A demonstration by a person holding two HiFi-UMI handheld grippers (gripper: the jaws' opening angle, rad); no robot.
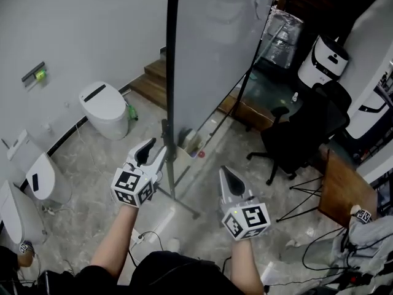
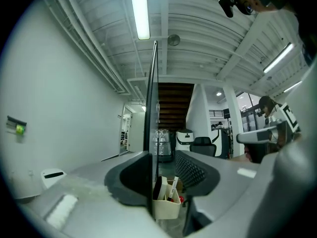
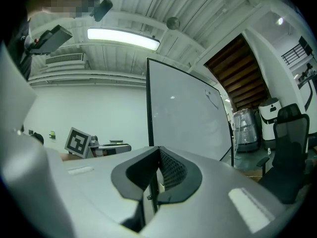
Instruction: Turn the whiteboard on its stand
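Note:
The whiteboard [image 1: 215,48] stands upright on its wheeled stand [image 1: 167,165], its dark near edge toward me. In the left gripper view the whiteboard [image 2: 152,108] shows edge-on, straight ahead between the jaws. My left gripper [image 1: 153,152] is beside that edge and the stand post, open, its pads apart and pressing on nothing [image 2: 161,175]. A beige pen box [image 2: 166,207] hangs low on the board. My right gripper [image 1: 228,176] is to the right, apart from the board, jaws together and empty. In the right gripper view the whiteboard's face [image 3: 183,108] fills the middle beyond the shut right gripper [image 3: 157,175].
White toilets [image 1: 104,106] [image 1: 40,174] stand along the left wall. A black office chair [image 1: 301,134] and a wooden table [image 1: 344,189] are at the right. Wooden steps [image 1: 150,82] lie behind the board. The stand's foot bar [image 1: 181,203] crosses the marble floor near me.

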